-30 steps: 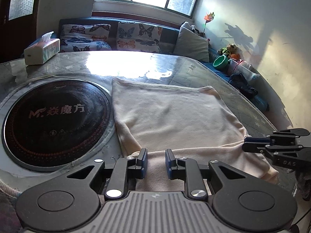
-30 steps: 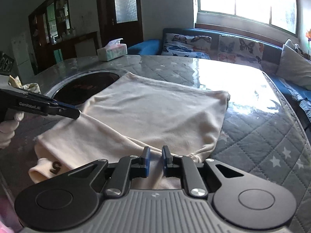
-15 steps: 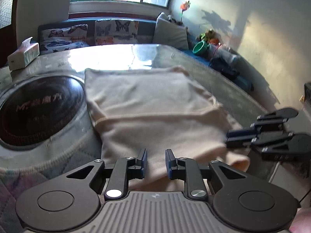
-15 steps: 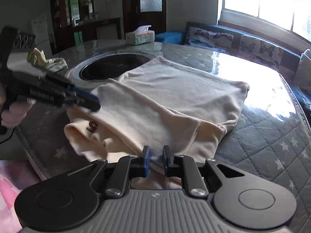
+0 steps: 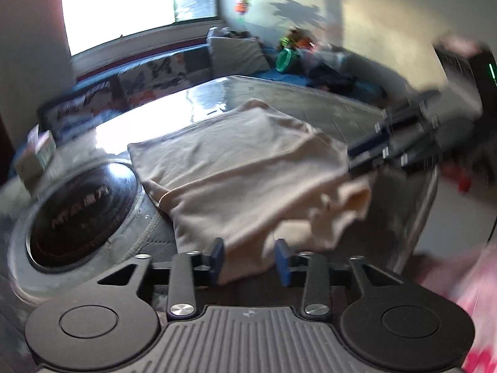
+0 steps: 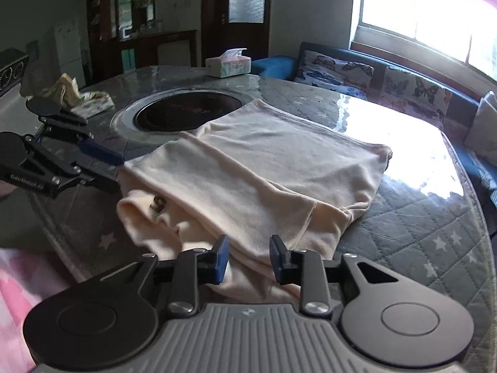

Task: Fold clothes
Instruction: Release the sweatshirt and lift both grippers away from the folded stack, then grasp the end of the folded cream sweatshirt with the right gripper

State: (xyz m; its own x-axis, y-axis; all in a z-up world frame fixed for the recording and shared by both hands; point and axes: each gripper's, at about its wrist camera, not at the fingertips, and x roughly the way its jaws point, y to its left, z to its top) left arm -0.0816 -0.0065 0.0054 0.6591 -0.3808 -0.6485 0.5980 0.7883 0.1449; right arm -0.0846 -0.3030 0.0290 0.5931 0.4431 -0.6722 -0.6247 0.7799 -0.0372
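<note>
Cream garment [image 6: 257,168] between both opening jaws, unpinched, dark round inset [image 5: 84,208] lettered "M", rest blurred

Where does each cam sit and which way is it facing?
Left wrist: on the left gripper, looking down over the cream garment toward window and sofa; right gripper shows at right.
Right wrist: on the right gripper, looking across the garment toward the tissue box; left gripper at left.
Shared: garment, black cooktop; both jaws opening over cloth.
</note>
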